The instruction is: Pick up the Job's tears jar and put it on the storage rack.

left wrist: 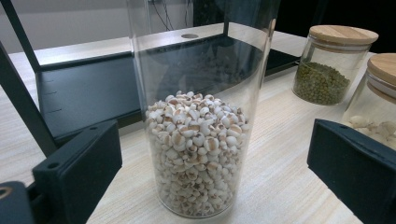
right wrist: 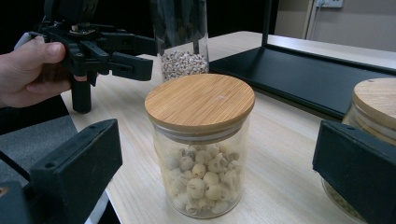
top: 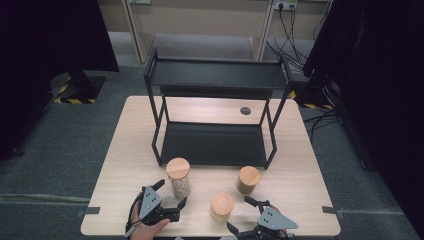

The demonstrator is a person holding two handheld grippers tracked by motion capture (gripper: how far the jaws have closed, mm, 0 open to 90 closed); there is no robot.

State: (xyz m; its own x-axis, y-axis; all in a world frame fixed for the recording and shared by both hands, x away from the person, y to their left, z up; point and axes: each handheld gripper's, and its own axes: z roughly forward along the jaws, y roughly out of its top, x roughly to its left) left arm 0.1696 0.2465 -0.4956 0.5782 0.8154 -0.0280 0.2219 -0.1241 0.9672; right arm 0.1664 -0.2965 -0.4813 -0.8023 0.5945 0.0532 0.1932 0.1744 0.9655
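Observation:
A tall glass jar (top: 178, 178) of pale grains with a wooden lid stands in front of the black rack. My left gripper (top: 171, 194) is open just beside it, its jaws on either side of the jar (left wrist: 198, 154) without touching. A short jar (top: 221, 206) of round white seeds stands near the front edge. My right gripper (top: 240, 215) is open, aimed at this jar (right wrist: 201, 144), with the jaws standing wide. A third jar (top: 248, 179) with green beans (left wrist: 327, 74) stands to the right.
A black two-shelf metal rack (top: 215, 145) fills the back half of the wooden table (top: 125, 150). A person's hand (right wrist: 28, 70) holds the left gripper. Cables lie on the floor beyond.

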